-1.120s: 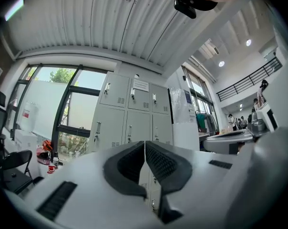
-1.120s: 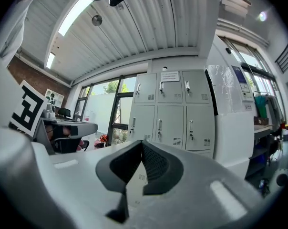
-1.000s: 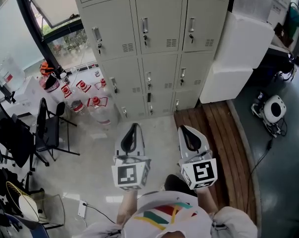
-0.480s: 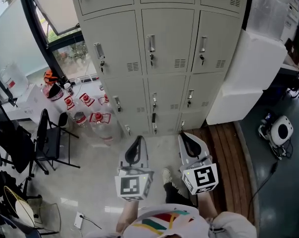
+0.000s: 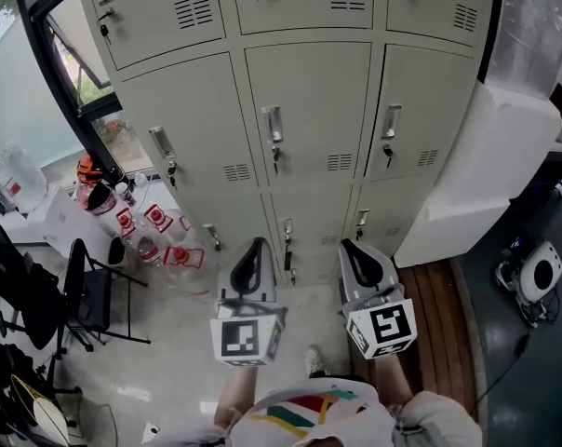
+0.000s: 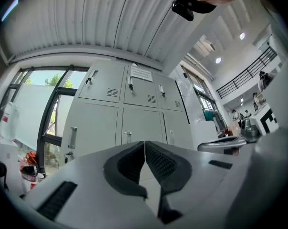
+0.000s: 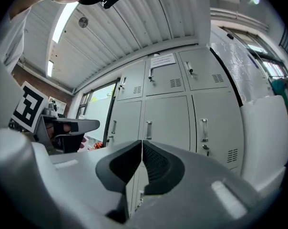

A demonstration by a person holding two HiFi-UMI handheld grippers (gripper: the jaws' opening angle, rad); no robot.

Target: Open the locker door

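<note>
Grey lockers [image 5: 309, 110] rise from a pale floor [image 5: 174, 333]; left tool [image 5: 254, 244] and right tool [image 5: 349, 246] both pinched together, empty.

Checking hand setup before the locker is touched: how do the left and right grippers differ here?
In the head view the left gripper shows just left of the lower centre door's handle; the right gripper shows under the lower right door's handle. The left gripper's marker cube faces the camera squarely; the right gripper's marker cube is turned aslant, with another pattern. Shared: both are shut on nothing and clear of the lockers.
</note>
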